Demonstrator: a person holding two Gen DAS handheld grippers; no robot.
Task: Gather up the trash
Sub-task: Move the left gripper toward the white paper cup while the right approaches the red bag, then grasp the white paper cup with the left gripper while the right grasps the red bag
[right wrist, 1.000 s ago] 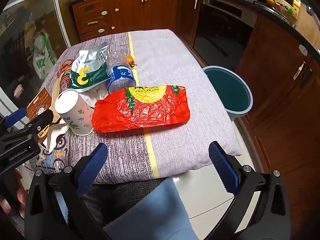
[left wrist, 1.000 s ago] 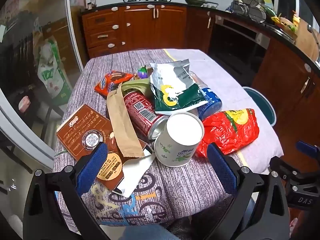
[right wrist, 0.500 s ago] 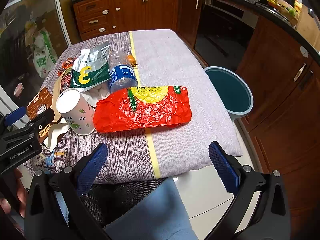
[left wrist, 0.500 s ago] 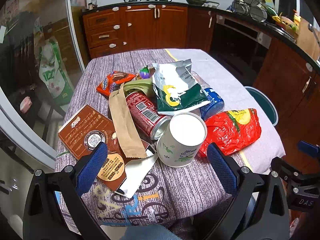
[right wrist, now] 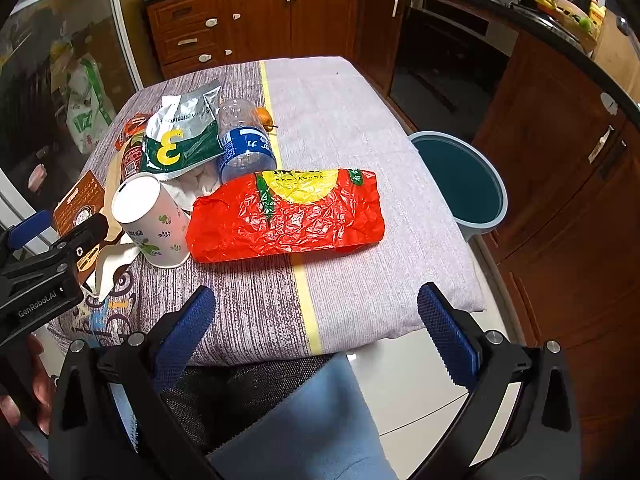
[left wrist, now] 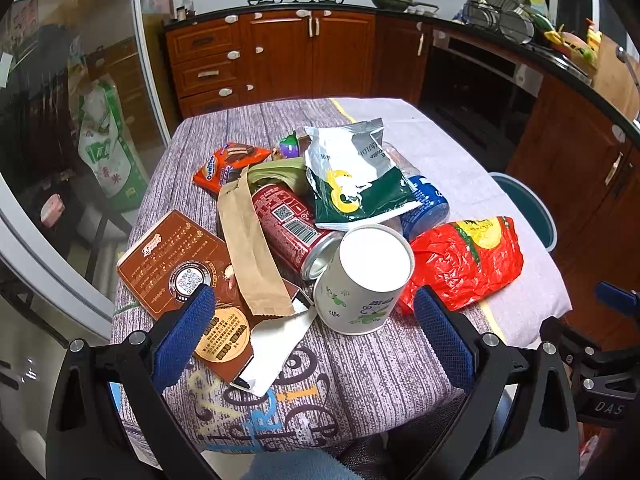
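The table (left wrist: 384,376) is covered with a striped grey-purple cloth on its left half and a plain lilac cloth on its right half; a yellow band marks the seam. Dark red-brown kitchen cabinets (left wrist: 280,52) line the far wall and continue along the right side under a black worktop. A glass door (left wrist: 72,128) stands at the left. A teal bin (right wrist: 460,180) sits on the floor just beside the table's right edge.

The trash lies clustered on the left half of the table:
- An inverted white paper cup (left wrist: 364,280) stands nearest, touching a red crumpled bag (left wrist: 464,260) to its right.
- A red can (left wrist: 288,228) lies on its side to the left of the cup, with a brown paper sleeve (left wrist: 248,248) across it.
- A silver-green snack bag (left wrist: 356,176) rests over a blue-labelled plastic bottle (right wrist: 244,140).
- A brown card (left wrist: 172,256) lies at the near left; an orange wrapper (left wrist: 228,164) lies farther back.

The left hand-held gripper (left wrist: 312,336) hovers above the near table edge, jaws spread wide and empty. The right hand-held gripper (right wrist: 316,328) hovers off the near edge, likewise spread wide and empty.
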